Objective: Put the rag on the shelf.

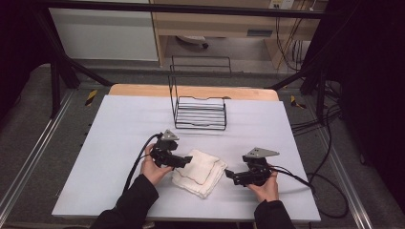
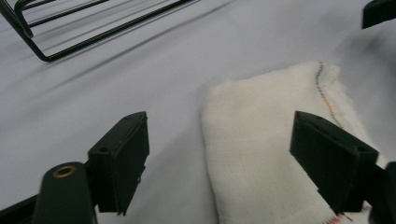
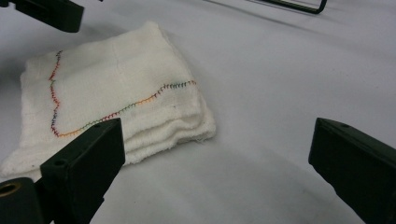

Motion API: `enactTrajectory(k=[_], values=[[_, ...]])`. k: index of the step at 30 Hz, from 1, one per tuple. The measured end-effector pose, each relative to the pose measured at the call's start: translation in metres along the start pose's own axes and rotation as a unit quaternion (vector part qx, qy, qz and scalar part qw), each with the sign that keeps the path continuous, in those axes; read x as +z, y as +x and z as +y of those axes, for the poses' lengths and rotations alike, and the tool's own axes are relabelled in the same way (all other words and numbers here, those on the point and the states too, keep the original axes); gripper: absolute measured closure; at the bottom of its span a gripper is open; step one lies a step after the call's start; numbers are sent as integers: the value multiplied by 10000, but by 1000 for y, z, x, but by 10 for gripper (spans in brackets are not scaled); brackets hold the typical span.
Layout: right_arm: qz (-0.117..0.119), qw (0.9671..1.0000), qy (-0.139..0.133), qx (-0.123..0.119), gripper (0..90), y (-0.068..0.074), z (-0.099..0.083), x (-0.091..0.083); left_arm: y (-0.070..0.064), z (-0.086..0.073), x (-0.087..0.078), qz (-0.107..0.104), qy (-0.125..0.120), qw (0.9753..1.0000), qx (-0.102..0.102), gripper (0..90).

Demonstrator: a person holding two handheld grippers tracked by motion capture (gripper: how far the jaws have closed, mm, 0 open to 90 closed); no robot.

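A folded white cloth (image 1: 199, 171) with multicoloured stitching lies on the white table between my two grippers. My left gripper (image 1: 185, 161) hovers at the cloth's left edge, open, its jaws wide with the cloth (image 2: 266, 140) between and ahead of them. My right gripper (image 1: 229, 175) sits just right of the cloth, open too, with the folded stack (image 3: 116, 98) ahead at its left and bare table between the jaws. Nothing is held by either.
A black wire rack (image 1: 199, 107) stands at the back centre of the table (image 1: 119, 133), its bars also in the left gripper view (image 2: 93, 32). Cables trail from both grippers. The table's wooden far edge (image 1: 143, 89) lies behind the rack.
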State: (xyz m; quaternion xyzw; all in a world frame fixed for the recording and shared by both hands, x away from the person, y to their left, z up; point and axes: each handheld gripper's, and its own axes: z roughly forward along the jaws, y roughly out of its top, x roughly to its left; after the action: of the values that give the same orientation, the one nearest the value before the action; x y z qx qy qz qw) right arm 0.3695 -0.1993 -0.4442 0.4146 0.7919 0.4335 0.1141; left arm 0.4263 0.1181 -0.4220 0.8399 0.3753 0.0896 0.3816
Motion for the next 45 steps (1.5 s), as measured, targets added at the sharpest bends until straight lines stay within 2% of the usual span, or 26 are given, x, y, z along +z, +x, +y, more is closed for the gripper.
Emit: enactTrajectory(k=[4, 8, 12, 16, 19, 27, 35, 37, 41, 43, 45], values=[[10, 10000, 21, 12, 15, 0, 0, 0, 5, 9, 12, 67, 92, 9999, 41, 149], [-10, 10000, -10, 32, 5, -1, 1, -1, 8, 16, 22, 13, 175, 9998, 41, 203], [-22, 10000, 31, 50, 5, 0, 1, -1, 7, 17, 30, -79, 232, 9997, 5, 306], [-25, 10000, 5, 58, 5, 0, 1, -1, 5, 14, 38, -89, 400, 9992, 27, 397], [-21, 10000, 11, 52, 5, 0, 1, -1, 7, 14, 40, -203, 419, 9989, -51, 475], [-13, 10000, -1, 61, 4, 0, 1, -1, 5, 14, 41, -337, 452, 9983, -116, 672], [3, 10000, -61, 40, 4, 0, 2, -1, 0, 11, 39, -309, 445, 9985, -122, 739], [7, 9999, -74, 125, 4, 0, 2, -1, -1, 11, 39, -300, 423, 9985, -155, 759], [15, 9999, -72, 88, 13, 1, 4, 2, -1, 10, 39, -301, 434, 9983, -239, 780], [-12, 10000, -43, 24, 34, 2, 5, 5, -1, 10, 40, -307, 438, 9983, -222, 782], [13, 10000, -60, 72, 59, 5, 8, 8, 0, 10, 40, -331, 430, 9984, -159, 782]])
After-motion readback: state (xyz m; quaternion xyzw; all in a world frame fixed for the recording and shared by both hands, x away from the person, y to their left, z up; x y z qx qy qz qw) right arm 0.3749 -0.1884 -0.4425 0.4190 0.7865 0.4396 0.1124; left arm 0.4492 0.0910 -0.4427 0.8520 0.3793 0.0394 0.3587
